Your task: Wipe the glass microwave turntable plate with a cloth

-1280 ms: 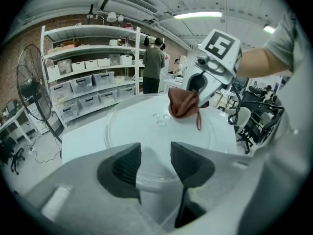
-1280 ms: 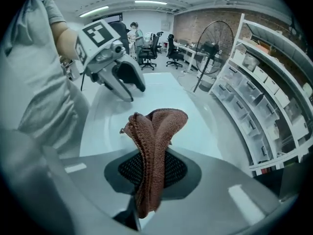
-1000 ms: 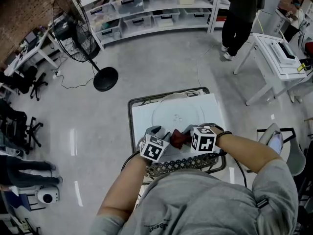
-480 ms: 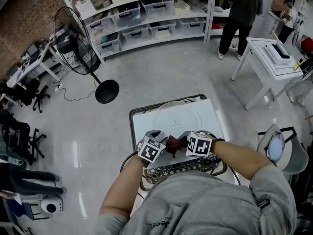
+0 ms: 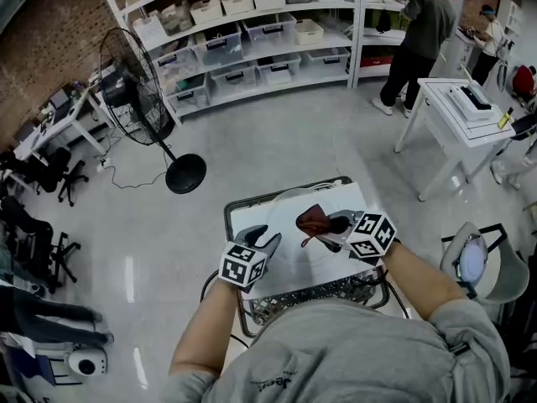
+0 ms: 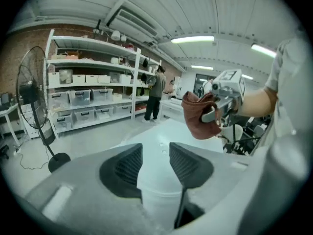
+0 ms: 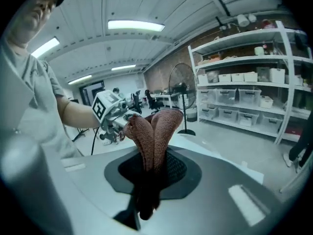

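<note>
Pinched in the right gripper (image 5: 336, 223): a rust-brown cloth (image 5: 315, 219), clamped tight between both pads, two folds standing up beyond the jaws. Lifted clear of the near edge of the white surface (image 5: 252, 215), away from the huddle of both tools and cloth there a second ago. Now hanging over the middle of the glass plate (image 5: 292, 243), above it and not touching.

On the left gripper (image 5: 267, 240): jaws spread, nothing between them, only plate and surface showing through the gap. Just been narrowing a little, yet wide apart all the same. Drawn off from the cloth, now near the plate's near-left rim.

Looks like a finished handover: cloth given wholly to the right side, left side freed.

As for the plate: flat on the white surface atop the wire cart (image 5: 312, 290), roughly central, a faint round outline, unmoved. No wiping contact so far.

Likely next: lowering the cloth onto the glass and rubbing across it, perhaps with the left tool steadying the rim against sliding.
</note>
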`<state>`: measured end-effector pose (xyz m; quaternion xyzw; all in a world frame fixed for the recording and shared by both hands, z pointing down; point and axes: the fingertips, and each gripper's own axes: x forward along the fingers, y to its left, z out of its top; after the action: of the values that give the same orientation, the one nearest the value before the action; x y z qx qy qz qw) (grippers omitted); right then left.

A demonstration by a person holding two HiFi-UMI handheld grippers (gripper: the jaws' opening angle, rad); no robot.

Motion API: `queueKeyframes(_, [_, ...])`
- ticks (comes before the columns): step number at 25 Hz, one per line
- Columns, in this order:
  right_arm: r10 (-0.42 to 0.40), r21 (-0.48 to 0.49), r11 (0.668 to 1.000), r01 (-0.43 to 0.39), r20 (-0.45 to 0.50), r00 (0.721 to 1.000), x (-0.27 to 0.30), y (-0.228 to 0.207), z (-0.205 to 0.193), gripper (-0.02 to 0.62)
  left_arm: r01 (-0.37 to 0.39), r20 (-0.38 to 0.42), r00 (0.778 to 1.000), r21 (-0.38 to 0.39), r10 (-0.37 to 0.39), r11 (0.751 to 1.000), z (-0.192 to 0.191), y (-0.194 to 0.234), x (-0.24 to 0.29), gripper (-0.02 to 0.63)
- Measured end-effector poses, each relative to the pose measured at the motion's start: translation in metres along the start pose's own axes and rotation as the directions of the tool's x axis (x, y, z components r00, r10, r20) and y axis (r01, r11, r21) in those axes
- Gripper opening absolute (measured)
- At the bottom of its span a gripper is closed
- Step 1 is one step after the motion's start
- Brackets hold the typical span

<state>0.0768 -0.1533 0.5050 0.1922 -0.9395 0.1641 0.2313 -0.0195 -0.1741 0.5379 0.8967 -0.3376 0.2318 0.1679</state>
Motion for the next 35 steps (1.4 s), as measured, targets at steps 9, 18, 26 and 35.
queueKeyframes(9, [-0.213,0.123,0.975,0.183,0.319,0.924,-0.090,-0.059,0.073,0.066,-0.049,0.505,0.852,-0.180,0.135,0.982,0.097,0.044,-0.118,0.000])
queueKeyframes(18, [-0.298,0.160,0.955,0.251,0.461,0.836,-0.134,-0.073,0.105,0.066,-0.085,0.595,0.783,-0.187,0.181,0.979,0.120,0.045,-0.162,0.000])
queueKeyframes(26, [-0.293,0.176,0.955,0.237,0.472,0.831,-0.127,-0.070,0.103,0.066,-0.090,0.591,0.785,-0.188,0.186,0.978,0.122,0.041,-0.166,0.000])
queueKeyframes(35, [-0.290,0.179,0.956,0.232,0.469,0.834,-0.125,-0.068,0.101,0.066,-0.091,0.585,0.790,-0.182,0.183,0.979,0.120,0.037,-0.166,0.000])
